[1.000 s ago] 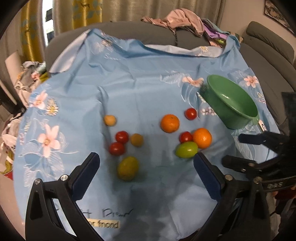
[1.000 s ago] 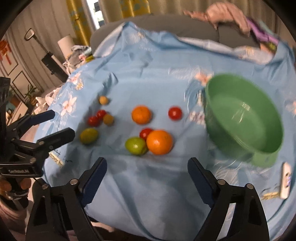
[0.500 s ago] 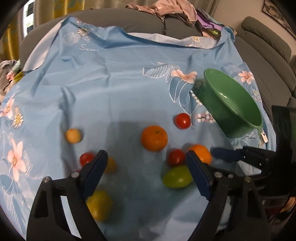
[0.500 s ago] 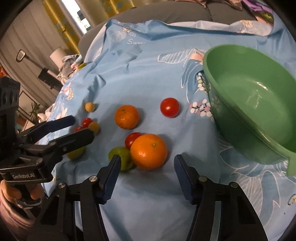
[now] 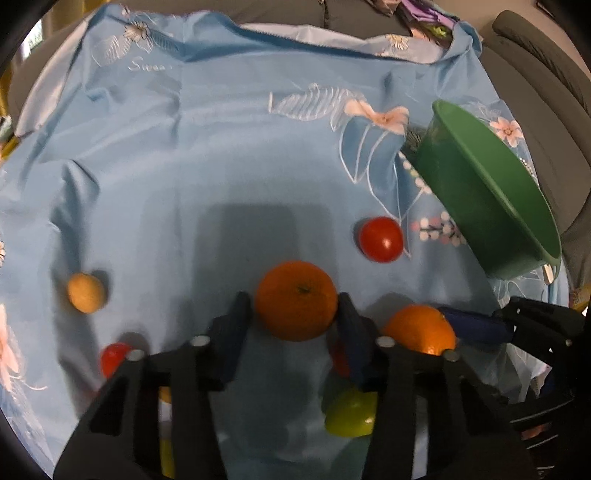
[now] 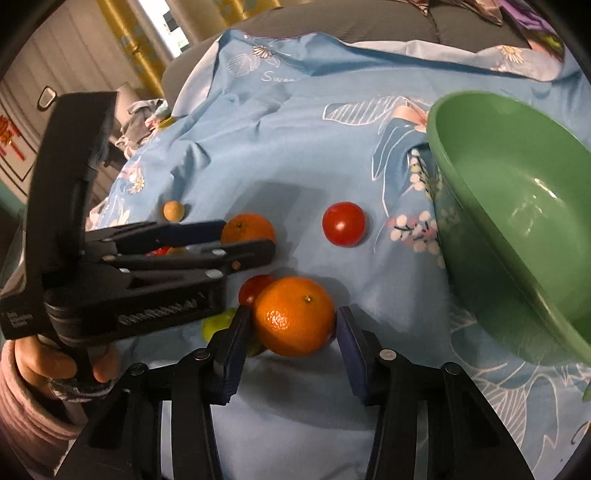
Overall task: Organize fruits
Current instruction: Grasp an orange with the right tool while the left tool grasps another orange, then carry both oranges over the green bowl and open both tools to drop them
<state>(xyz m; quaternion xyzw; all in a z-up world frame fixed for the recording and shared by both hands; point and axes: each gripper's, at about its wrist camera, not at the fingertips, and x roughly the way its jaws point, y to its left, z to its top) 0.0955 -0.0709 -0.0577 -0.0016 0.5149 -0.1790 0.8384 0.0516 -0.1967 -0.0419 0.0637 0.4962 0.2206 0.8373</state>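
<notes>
Grey sofa (image 5: 543, 48); yellow curtains (image 6: 147, 55) beside bright window (image 6: 162, 22).

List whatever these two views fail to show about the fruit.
- Left wrist: red tomato behind the left gripper finger; yellow fruit under the frame, type unreadable.
- Right wrist: green fruit half hidden by both grippers.
- Bowl cut by the edge, so part of the inside is unseen.
</notes>
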